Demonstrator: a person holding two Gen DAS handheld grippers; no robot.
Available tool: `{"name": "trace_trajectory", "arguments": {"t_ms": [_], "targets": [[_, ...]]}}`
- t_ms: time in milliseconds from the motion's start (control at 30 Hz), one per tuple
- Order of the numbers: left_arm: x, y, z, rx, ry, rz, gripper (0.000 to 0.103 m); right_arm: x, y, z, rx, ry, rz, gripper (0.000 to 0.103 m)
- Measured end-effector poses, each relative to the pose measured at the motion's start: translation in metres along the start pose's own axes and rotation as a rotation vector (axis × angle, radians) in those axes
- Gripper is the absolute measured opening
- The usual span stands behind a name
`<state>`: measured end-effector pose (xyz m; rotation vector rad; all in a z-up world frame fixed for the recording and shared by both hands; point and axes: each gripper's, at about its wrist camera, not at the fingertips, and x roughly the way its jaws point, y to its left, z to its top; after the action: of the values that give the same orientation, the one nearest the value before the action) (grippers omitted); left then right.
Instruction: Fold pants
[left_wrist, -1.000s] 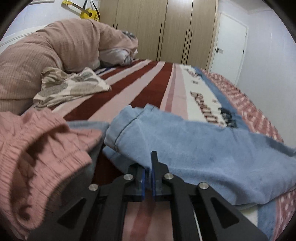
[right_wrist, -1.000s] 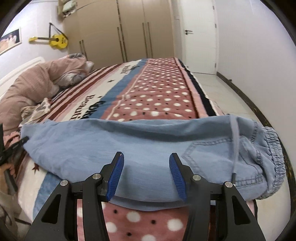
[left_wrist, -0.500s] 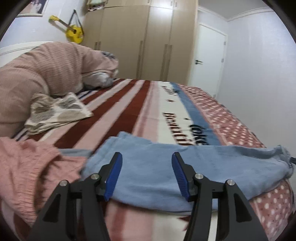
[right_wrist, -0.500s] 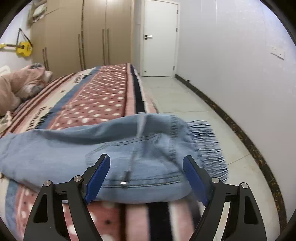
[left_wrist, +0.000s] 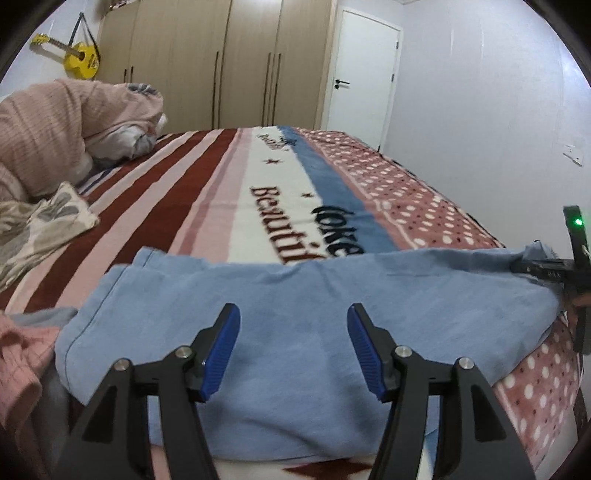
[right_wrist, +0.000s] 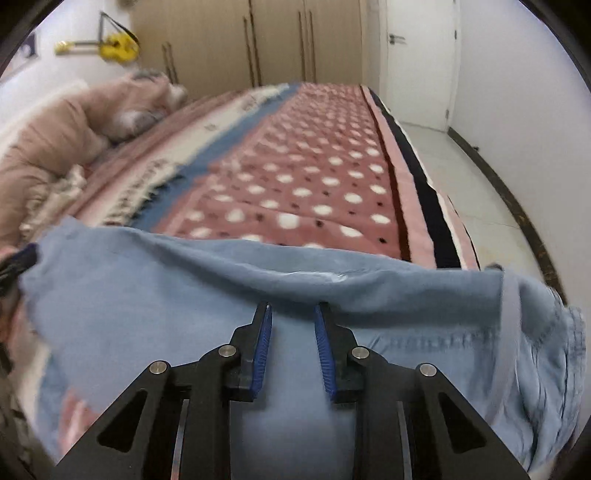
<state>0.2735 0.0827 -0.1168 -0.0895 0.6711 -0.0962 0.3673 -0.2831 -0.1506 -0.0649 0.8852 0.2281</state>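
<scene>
Light blue pants (left_wrist: 314, 295) lie stretched across the near edge of the bed. The leg hems are at the left and the elastic waist (right_wrist: 546, 350) at the right. My left gripper (left_wrist: 293, 332) hovers open just above the leg part, nothing between its blue pads. My right gripper (right_wrist: 291, 317) is over the upper part of the pants, tips near a raised fold (right_wrist: 332, 277). Its jaws are closing, down to a narrow gap, and no cloth is visibly pinched between them. In the left wrist view the right gripper (left_wrist: 543, 266) shows at the far right.
The bed carries a striped and dotted blanket (left_wrist: 258, 177). A pink garment (left_wrist: 18, 350) lies at the near left, a floral cloth (left_wrist: 37, 221) and a pink duvet (left_wrist: 55, 122) further back. The bed's right edge drops to tiled floor (right_wrist: 461, 177).
My left gripper, shut at the hem a second ago, has opened and drawn back. My right gripper spread wide near the waist, then swung left over the pants while its jaws narrowed.
</scene>
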Motion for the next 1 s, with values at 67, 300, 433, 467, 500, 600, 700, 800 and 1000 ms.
{"name": "trace_trajectory", "arguments": {"t_ms": [67,300,433,467,500,600,700,800,1000], "targets": [[0.001,0.008,-0.007,-0.016,0.006,0.015,0.056,0.008,-0.010,0.003,0.051,-0.007,-0.009,0.021],[-0.017,0.034,-0.027,-0.110,-0.005,0.060,0.062,0.022,-0.014,0.012,0.091,-0.079,-0.101,0.045],[-0.038,0.044,-0.038,-0.144,0.000,0.074,0.065,0.017,-0.009,0.010,0.090,-0.088,-0.129,0.061],[-0.045,0.047,-0.042,-0.166,0.008,0.078,0.066,0.013,-0.008,0.008,0.095,-0.103,-0.131,0.065],[-0.050,0.050,-0.045,-0.185,0.015,0.075,0.067,0.006,-0.008,0.005,0.101,-0.120,-0.131,0.066],[-0.058,0.057,-0.056,-0.252,0.048,0.056,0.067,-0.019,-0.003,-0.006,0.111,-0.166,-0.099,0.068],[-0.053,0.063,-0.066,-0.312,0.083,0.047,0.067,-0.043,0.006,-0.018,0.123,-0.199,-0.055,0.072],[-0.036,0.070,-0.073,-0.384,0.110,0.006,0.067,-0.063,0.017,-0.032,0.119,-0.230,-0.024,0.073],[-0.016,0.080,-0.059,-0.458,0.023,-0.019,0.072,-0.081,0.031,-0.051,0.130,-0.245,0.003,0.073]]}}
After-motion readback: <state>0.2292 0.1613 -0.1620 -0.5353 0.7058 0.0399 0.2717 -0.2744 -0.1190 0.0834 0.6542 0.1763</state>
